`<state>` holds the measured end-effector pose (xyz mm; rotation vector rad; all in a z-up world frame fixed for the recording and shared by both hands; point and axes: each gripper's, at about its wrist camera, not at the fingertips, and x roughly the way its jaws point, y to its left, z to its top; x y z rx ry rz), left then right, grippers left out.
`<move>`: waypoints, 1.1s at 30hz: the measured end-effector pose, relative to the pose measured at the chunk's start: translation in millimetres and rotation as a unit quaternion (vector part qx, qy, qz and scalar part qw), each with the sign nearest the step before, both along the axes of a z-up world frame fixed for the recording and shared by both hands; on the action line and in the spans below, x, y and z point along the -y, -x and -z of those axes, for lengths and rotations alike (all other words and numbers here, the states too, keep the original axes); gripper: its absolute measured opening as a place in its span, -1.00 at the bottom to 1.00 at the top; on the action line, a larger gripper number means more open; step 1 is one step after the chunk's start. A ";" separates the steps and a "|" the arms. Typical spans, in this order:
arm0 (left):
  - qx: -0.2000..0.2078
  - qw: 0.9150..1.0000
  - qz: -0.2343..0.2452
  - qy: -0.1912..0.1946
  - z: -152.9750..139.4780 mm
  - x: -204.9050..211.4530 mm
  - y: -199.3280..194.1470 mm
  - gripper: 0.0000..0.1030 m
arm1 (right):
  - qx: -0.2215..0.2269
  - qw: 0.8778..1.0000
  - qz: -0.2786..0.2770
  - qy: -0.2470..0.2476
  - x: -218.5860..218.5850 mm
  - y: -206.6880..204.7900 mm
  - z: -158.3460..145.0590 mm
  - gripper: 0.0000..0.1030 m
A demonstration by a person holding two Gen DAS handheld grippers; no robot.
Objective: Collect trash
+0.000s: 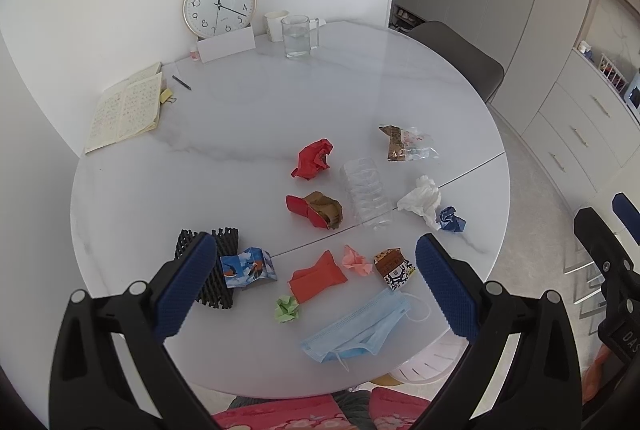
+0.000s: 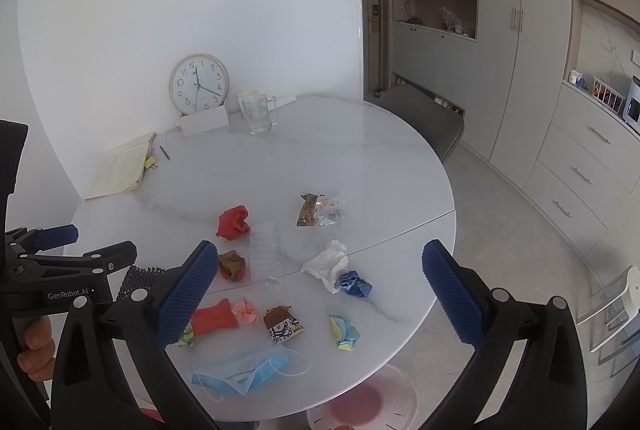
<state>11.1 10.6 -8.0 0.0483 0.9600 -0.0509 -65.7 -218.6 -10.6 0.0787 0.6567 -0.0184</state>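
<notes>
1. Nearest the left wrist camera, the left hand-held gripper [image 1: 316, 270] hangs above the near edge of the round white bench [image 1: 240, 134], its blue pads spread wide apart and holding nothing.
2. Likewise spread and empty, the right hand-held gripper [image 2: 320, 282] hovers over the same near edge.
3. Between the left pads lies a blue face mask [image 1: 360, 328], flat, its long axis running from near-left to far-right, ear loops trailing at both ends.
4. Just beyond it sit a green paper ball [image 1: 287, 309], an orange-red folded packet [image 1: 318, 276] slanting up toward the right, a pink paper scrap [image 1: 356, 260] and a brown patterned wrapper [image 1: 394, 268].
5. Black foam netting [image 1: 216, 270] lies partly behind the left pad, touching a blue printed paper [image 1: 250, 266].
6. A clear crushed plastic bottle [image 1: 366, 192] lies mid-bench, its long axis running away from the camera.
7. Beside it are a red crumpled paper [image 1: 314, 158], a white tissue [image 1: 422, 200] touching a dark blue paper ball [image 1: 452, 220], and a clear snack bag [image 1: 408, 142].
8. A yellow-and-blue paper wad [image 2: 344, 330] rests near the bench's right rim.
</notes>
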 end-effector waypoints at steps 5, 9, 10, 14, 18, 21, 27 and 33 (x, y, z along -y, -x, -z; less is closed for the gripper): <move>0.000 1.000 0.000 0.000 0.7 -0.5 1.6 0.85 | -0.001 1.000 0.000 0.001 -0.9 0.2 -0.5 0.97; -0.001 1.000 -0.001 0.001 1.8 0.0 2.7 0.85 | -0.002 1.000 0.001 0.001 -0.5 0.8 0.3 0.97; -0.002 1.000 -0.001 0.001 2.0 0.0 2.6 0.85 | -0.002 1.000 0.001 0.001 0.2 1.5 0.2 0.97; -0.003 1.000 -0.001 0.002 1.6 -0.5 1.8 0.85 | -0.003 1.000 0.002 0.000 0.8 1.6 0.9 0.97; -0.004 1.000 0.000 0.002 1.3 -0.5 1.5 0.85 | -0.004 1.000 0.003 0.000 0.7 0.4 0.7 0.97; -0.004 1.000 -0.001 0.002 1.3 -0.3 1.2 0.85 | -0.003 1.000 0.005 -0.001 1.8 0.4 1.1 0.97; -0.005 1.000 0.000 0.003 1.3 -0.7 1.5 0.85 | -0.005 1.000 0.007 -0.003 2.9 -0.4 2.0 0.97; -0.006 1.000 0.000 0.003 1.1 -1.0 0.5 0.85 | -0.006 1.000 0.007 -0.003 3.0 -1.2 1.8 0.97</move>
